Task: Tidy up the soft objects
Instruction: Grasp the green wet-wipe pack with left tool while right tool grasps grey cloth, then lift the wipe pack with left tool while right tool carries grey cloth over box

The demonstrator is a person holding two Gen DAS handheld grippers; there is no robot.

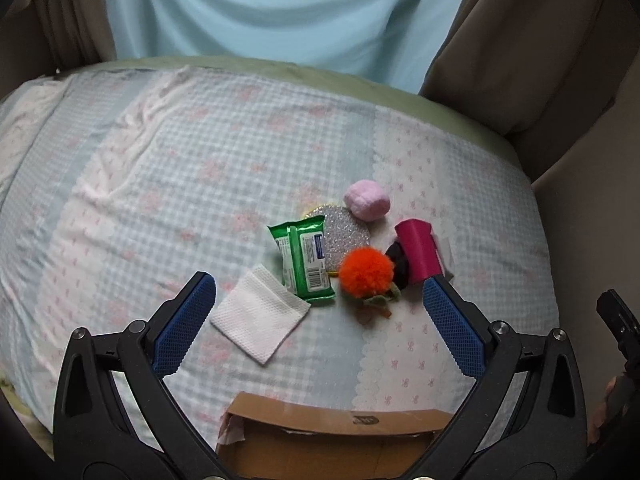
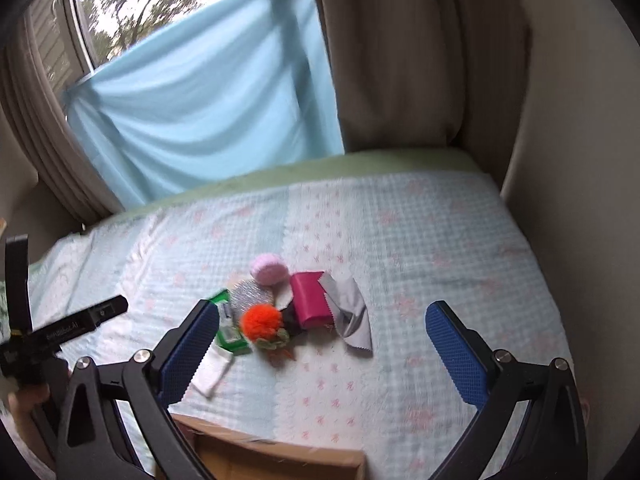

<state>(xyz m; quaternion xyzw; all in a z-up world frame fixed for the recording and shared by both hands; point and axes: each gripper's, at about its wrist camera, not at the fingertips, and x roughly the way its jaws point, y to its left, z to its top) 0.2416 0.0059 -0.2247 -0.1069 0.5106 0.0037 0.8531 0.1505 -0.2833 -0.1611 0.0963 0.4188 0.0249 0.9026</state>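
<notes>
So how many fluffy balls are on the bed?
2. The pink ball sits farthest back in the pile, touching the sparkly round pad. The orange pom-pom is nearer, in front of that pad. Others could hide underneath.

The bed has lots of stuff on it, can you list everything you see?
Pompom: one, orange, middle of pile, green felt leaves below it.
Plush ball: one, pale pink, far end of pile.
Wipes pack: one, green, left of pompom.
Glitter pad: one, silver, round, under the wipes pack's edge.
Tissue: one, white, folded, nearest left.
Pink roll: one, magenta, right side.
Grey cloth: one, beside pink roll.
Cardboard box: one, brown, near edge.
Bedspread: blue-pink checked.
Curtains: beige; blue sheet over window.
Left gripper: fingers open, empty.
Right gripper: fingers open, empty.
</notes>
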